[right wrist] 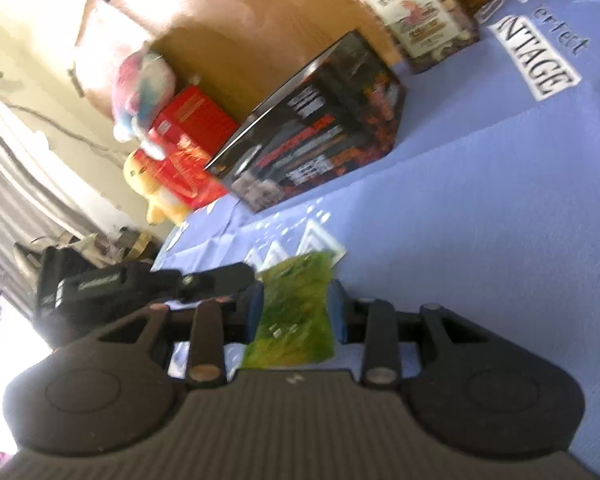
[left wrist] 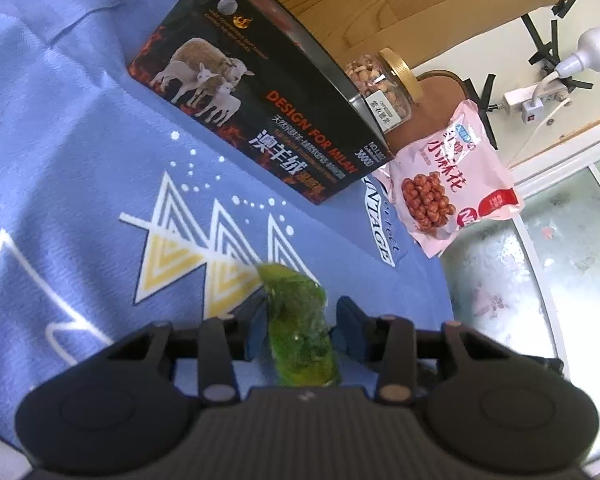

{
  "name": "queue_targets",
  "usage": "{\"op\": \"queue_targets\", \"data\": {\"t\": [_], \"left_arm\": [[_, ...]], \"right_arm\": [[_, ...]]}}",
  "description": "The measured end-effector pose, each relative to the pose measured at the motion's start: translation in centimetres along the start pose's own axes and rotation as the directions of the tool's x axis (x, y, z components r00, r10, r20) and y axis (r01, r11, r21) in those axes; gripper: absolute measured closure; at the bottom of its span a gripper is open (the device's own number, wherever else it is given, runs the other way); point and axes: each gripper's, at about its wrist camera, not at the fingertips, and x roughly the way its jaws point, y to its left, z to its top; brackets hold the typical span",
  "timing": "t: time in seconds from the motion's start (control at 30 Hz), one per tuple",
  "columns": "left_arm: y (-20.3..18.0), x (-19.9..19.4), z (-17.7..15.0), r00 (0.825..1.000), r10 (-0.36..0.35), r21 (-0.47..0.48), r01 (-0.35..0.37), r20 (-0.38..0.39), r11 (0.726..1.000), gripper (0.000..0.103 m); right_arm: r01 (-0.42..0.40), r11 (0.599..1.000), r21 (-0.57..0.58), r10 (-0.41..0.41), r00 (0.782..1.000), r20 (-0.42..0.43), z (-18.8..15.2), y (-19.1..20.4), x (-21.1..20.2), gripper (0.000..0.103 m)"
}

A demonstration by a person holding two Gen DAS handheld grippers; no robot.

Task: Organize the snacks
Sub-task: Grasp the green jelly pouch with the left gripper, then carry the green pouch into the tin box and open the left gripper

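A crinkled green snack packet (left wrist: 300, 340) lies lengthwise between the blue pads of my left gripper (left wrist: 300, 316), which is shut on it just above the blue printed cloth (left wrist: 80, 140). In the right wrist view a green packet (right wrist: 292, 320) fills the gap between the pads of my right gripper (right wrist: 296, 308), which is shut on it. The left gripper's black body (right wrist: 140, 284) reaches in from the left, its tip close beside that packet. Whether both hold one and the same packet I cannot tell.
A black box with sheep printed on it (left wrist: 260, 96) (right wrist: 320, 128) lies on the cloth ahead. Behind it stand a jar of nuts (left wrist: 384, 84) (right wrist: 416, 12) and a pink snack bag (left wrist: 448, 184). A red box (right wrist: 184, 148) and plush toys (right wrist: 144, 80) sit further left.
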Motion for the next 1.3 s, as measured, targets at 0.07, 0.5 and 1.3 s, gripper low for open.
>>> {"op": "queue_targets", "data": {"t": [0.07,0.5,1.3], "left_arm": [[0.1,-0.3,-0.2,1.000,0.000,0.003,0.000,-0.001,1.000,0.064],[-0.7,-0.8,-0.9,0.998,0.040,0.052,-0.042,0.046,0.998,0.087],[-7.5,-4.3,11.4,0.963,0.021,0.251,-0.091,0.270,0.964,0.079]], "right_arm": [[0.022,0.995,-0.095,-0.023,1.000,-0.015,-0.7,1.5,0.7,0.064],[0.180,0.910,-0.374,-0.168,0.984,0.064,-2.8,4.9,1.5,0.053],[0.186,0.897,-0.402,-0.099,0.969,0.227,10.5,10.0,5.9,0.073]]}}
